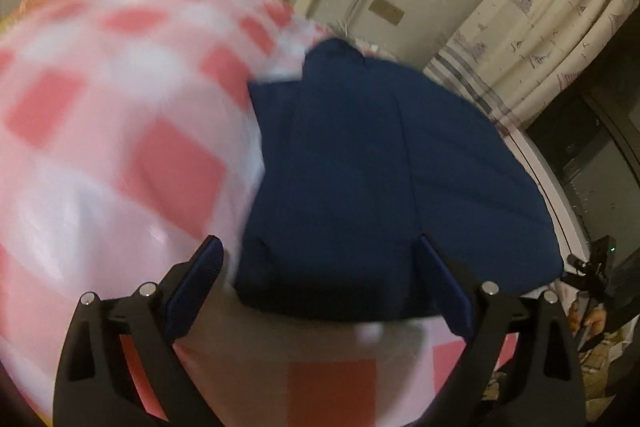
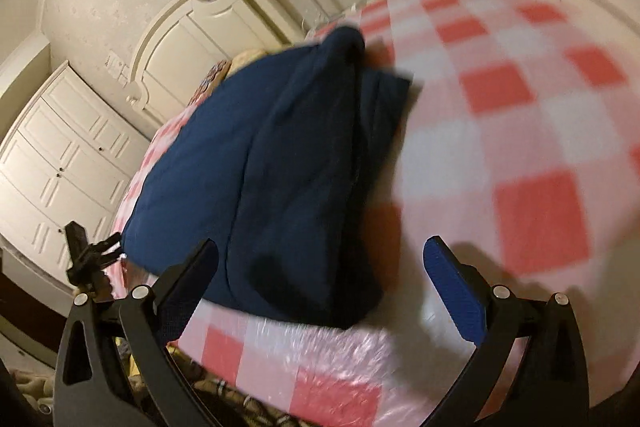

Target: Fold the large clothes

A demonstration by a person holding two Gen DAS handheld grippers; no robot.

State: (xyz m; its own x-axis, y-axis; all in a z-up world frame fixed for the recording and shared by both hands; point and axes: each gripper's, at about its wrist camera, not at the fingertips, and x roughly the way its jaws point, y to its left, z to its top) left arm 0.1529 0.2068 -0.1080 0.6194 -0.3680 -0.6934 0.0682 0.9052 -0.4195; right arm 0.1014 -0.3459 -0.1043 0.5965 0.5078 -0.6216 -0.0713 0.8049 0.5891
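Two views show it: from the left wrist, the left gripper (image 1: 320,263) hangs wide apart, holding nothing, above the near edge of the folded navy garment (image 1: 384,167) on the pink checked cover (image 1: 100,147). From the right wrist, the right gripper (image 2: 320,263) also gapes wide and empty, the garment (image 2: 272,167) beside its left finger.

Checked red-white cover (image 2: 500,99), cream headboard (image 2: 188,39), printed curtain (image 1: 552,27)
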